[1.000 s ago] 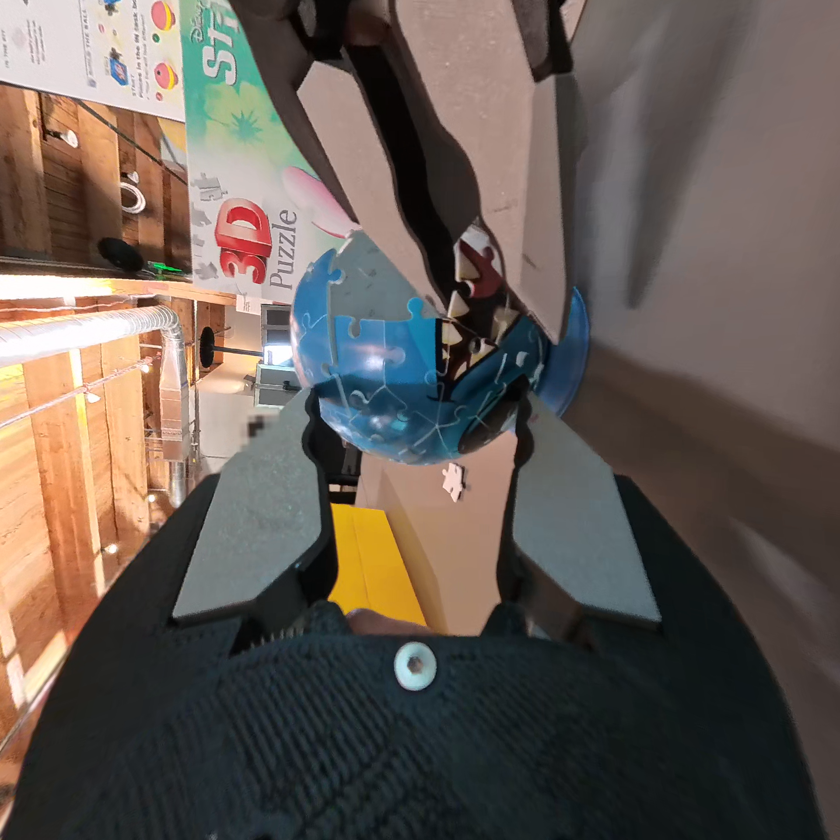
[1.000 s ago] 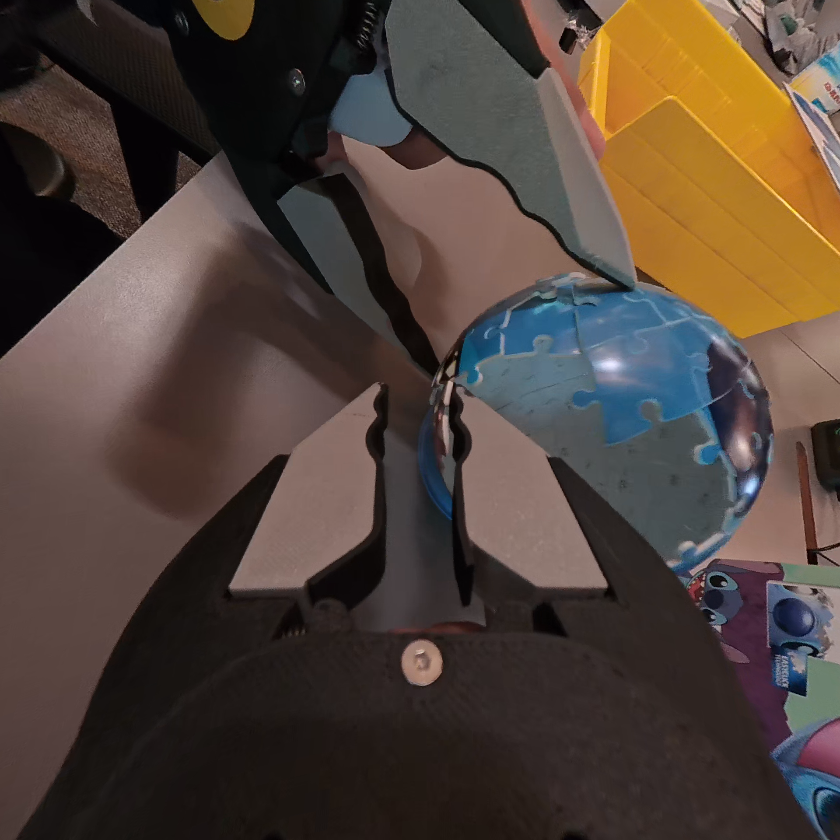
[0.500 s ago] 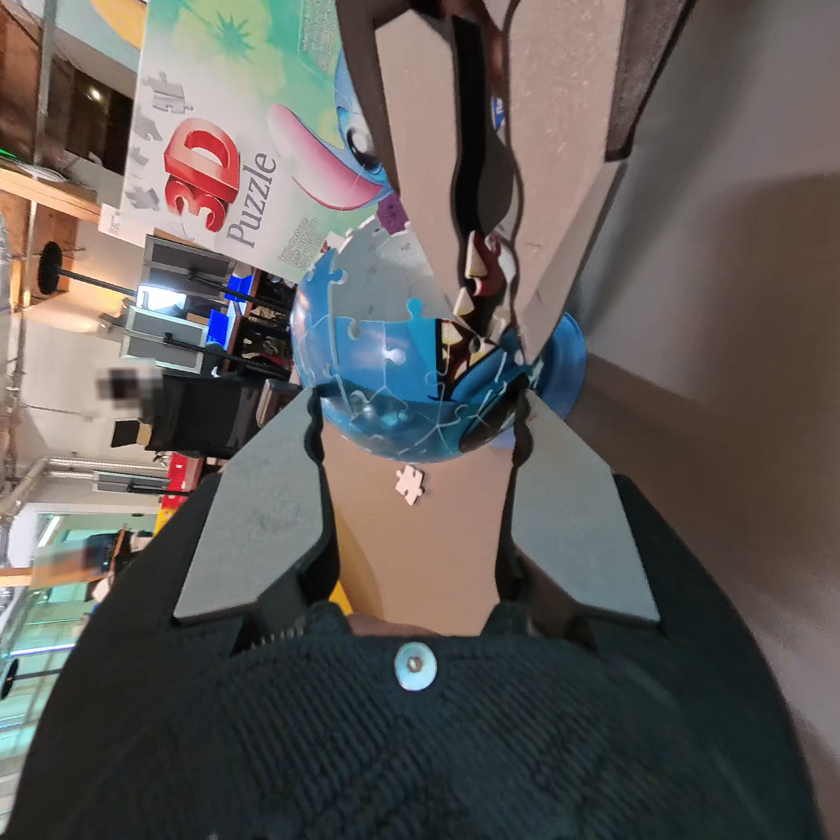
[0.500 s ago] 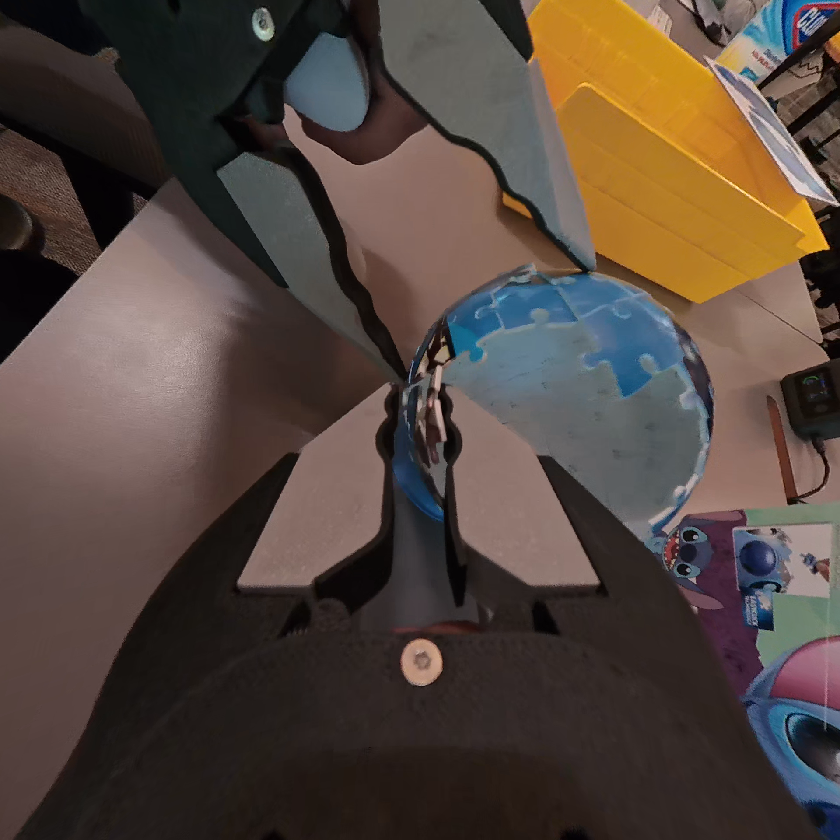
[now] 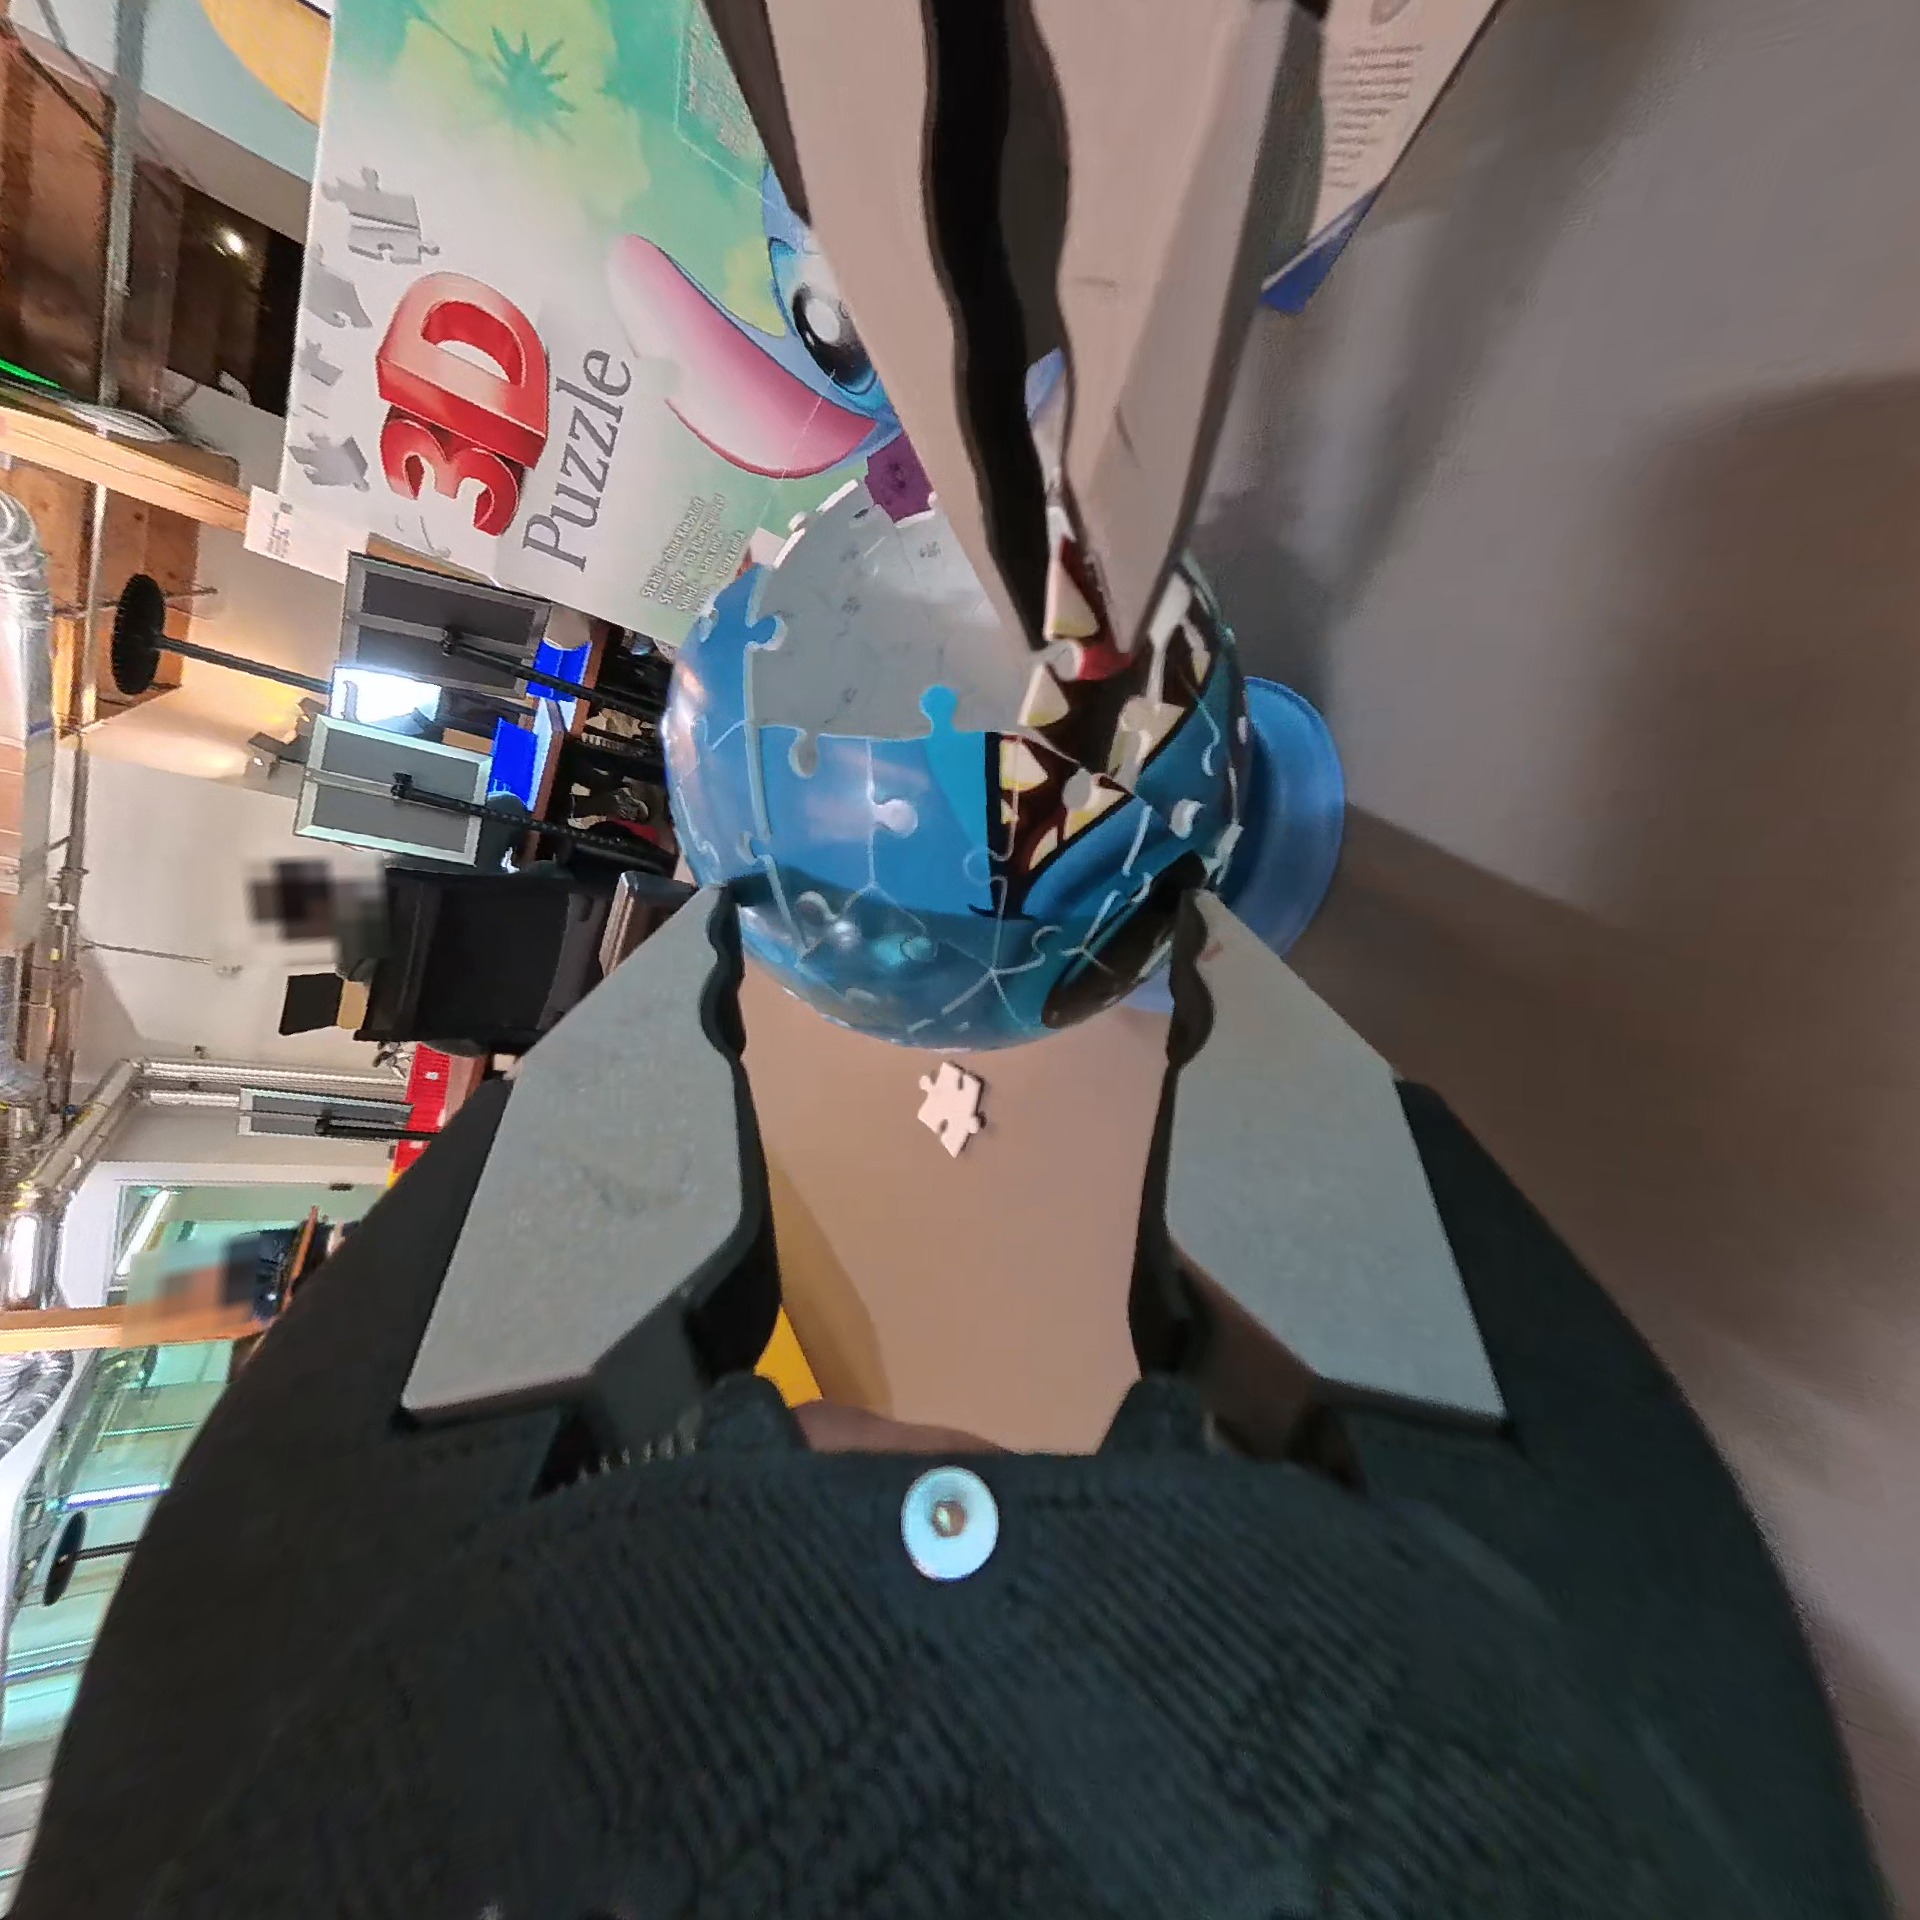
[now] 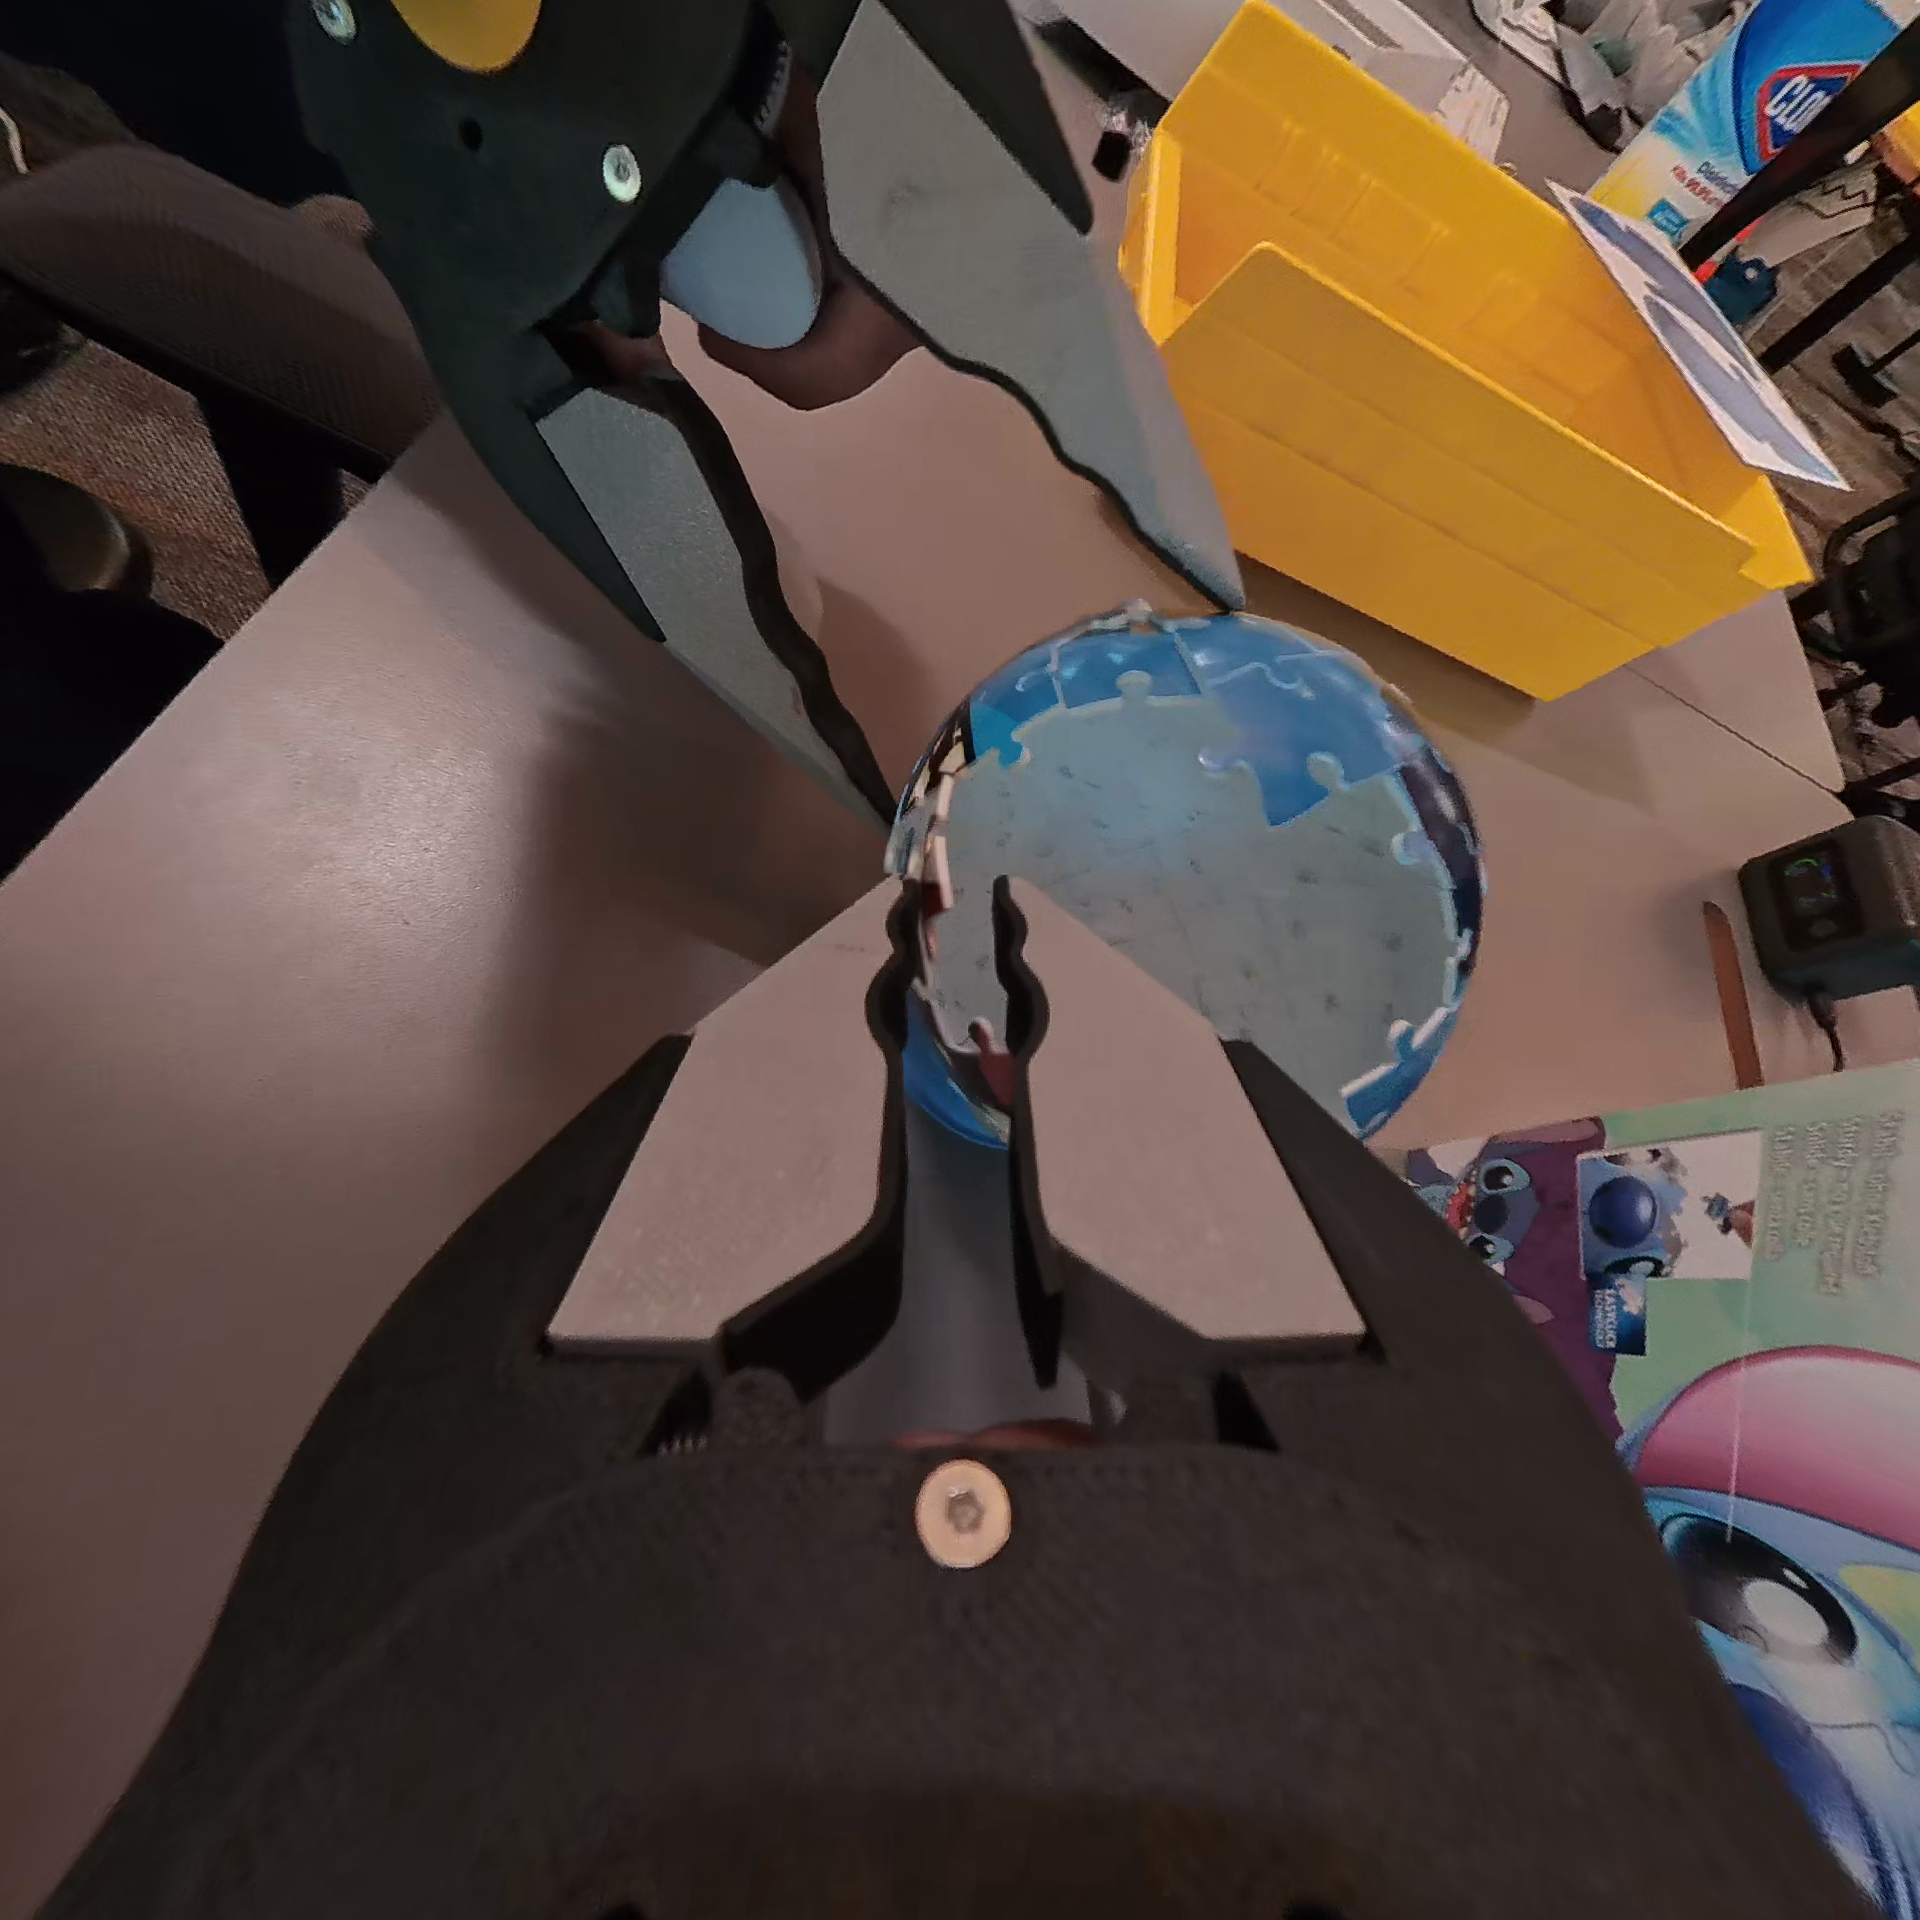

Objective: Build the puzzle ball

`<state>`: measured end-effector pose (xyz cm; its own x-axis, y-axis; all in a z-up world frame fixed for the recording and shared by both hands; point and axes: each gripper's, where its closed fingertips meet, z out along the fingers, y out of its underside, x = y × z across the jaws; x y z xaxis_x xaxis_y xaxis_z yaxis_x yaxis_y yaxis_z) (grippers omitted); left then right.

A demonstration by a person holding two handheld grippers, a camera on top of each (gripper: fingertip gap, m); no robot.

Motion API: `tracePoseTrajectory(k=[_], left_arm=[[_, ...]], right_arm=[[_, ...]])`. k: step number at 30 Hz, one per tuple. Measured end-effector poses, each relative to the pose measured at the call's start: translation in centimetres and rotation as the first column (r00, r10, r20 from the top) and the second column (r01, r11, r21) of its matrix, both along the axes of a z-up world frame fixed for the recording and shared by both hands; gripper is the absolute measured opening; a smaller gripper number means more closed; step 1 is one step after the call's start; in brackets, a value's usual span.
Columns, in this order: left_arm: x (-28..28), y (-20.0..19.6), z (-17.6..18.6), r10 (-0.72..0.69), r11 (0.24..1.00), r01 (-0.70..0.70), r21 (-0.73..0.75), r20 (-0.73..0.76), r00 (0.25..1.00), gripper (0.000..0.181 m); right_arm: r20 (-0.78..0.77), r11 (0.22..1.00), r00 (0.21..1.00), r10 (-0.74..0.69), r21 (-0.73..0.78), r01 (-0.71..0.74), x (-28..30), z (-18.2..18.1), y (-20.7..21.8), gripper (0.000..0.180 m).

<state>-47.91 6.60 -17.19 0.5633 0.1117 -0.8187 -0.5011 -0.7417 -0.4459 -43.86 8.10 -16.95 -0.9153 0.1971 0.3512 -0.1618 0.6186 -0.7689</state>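
Grey-brown surface (image 6: 395, 831) carries a half-built puzzle ball (image 5: 935, 790) seated on a blue stand (image 5: 1294, 821). From the left wrist view, the left claw (image 5: 951, 925) has its jaws spread wide, their tips touching the ball on either side, while the right claw (image 5: 1081, 623) comes in from above, jaws nearly together and pinched on a toothed piece at the ball's open edge. Only this view shows a loose white puzzle piece (image 5: 951, 1110) lying on the surface below the ball, and the puzzle box (image 5: 499, 343) standing behind. The right wrist view alone shows the ball's pale grey inner side (image 6: 1195, 883), yellow bins (image 6: 1455, 416) beyond it, a printed sheet (image 6: 1714, 1299) at right and a small black device (image 6: 1829, 904); the left claw's fingers (image 6: 1039, 343) partly screen the bins.
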Motion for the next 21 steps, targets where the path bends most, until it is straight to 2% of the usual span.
tracePoseTrajectory(k=[6, 10, 12, 21], left_arm=[[0.0, 0.1, -0.1, -0.004, 1.0, 0.004, 0.004, -0.026, 1.0, 0.08], [0.0, 0.1, -0.3, 0.002, 1.0, -0.001, 0.008, -0.055, 0.998, 0.081], [0.0, 0.1, -0.4, 0.003, 1.0, -0.002, 0.011, -0.062, 0.998, 0.081], [0.2, 0.2, -0.6, 0.003, 0.999, 0.0, 0.035, -0.082, 0.997, 0.08]], right_arm=[[0.049, 1.0, 0.999, 0.016, -0.013, -0.015, 0.2, -0.1, -0.2, 0.012], [0.079, 0.999, 0.997, 0.026, 0.023, -0.028, 0.3, -1.2, -0.6, 0.005], [0.076, 0.999, 0.997, 0.031, 0.033, -0.034, 0.3, -1.6, -0.8, 0.0], [0.07, 0.998, 0.996, 0.046, 0.032, -0.049, 0.5, -1.2, -0.6, 0.001]])
